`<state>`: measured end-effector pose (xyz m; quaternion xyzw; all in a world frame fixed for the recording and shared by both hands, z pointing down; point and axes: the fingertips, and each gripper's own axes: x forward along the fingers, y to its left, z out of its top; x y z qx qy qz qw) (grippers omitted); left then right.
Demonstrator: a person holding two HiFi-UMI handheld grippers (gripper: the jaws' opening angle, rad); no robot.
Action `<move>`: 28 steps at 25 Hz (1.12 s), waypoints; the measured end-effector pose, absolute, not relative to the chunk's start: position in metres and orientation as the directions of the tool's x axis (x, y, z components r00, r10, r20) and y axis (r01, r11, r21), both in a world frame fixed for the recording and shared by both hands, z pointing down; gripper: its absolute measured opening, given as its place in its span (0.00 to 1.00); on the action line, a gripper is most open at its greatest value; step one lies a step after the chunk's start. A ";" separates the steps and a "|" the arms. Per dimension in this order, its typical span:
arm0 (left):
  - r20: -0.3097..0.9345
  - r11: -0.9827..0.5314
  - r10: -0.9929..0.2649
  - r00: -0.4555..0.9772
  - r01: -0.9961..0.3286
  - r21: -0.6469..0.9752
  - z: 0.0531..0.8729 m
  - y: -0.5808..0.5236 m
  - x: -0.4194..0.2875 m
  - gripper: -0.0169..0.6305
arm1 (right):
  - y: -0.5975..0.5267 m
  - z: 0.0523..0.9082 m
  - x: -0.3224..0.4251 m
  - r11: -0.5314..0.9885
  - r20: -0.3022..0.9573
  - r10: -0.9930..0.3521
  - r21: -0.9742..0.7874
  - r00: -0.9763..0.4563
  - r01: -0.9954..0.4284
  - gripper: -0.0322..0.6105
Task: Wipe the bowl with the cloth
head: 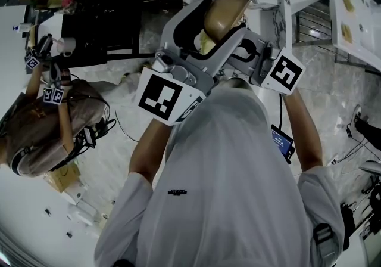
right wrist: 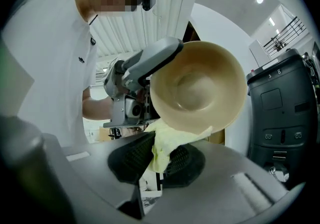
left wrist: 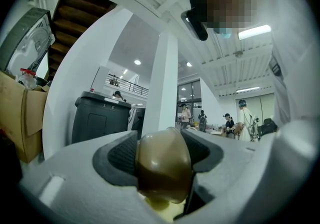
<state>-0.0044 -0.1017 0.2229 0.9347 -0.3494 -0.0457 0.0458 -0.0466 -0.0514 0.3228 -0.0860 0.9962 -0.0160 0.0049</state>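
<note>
The left gripper point(left wrist: 165, 160) is held up in front of the person, its jaws clamped on the rim of the bowl point(right wrist: 197, 85), which hangs on edge in the air, clear of any surface. In the right gripper view the bowl's pale inside faces the camera. Just below it, the yellow cloth point(right wrist: 167, 143) touches the bowl's lower rim. The right gripper point(right wrist: 160, 155) has its jaws pinched on the cloth. A dark bin point(right wrist: 280, 113) stands behind at the right.
</note>
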 end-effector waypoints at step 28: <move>0.010 -0.613 -0.780 0.625 -0.768 0.185 0.259 -0.113 -0.062 0.45 | -0.035 0.321 -0.029 0.942 0.017 -0.310 -0.132 -0.951 -0.309 0.11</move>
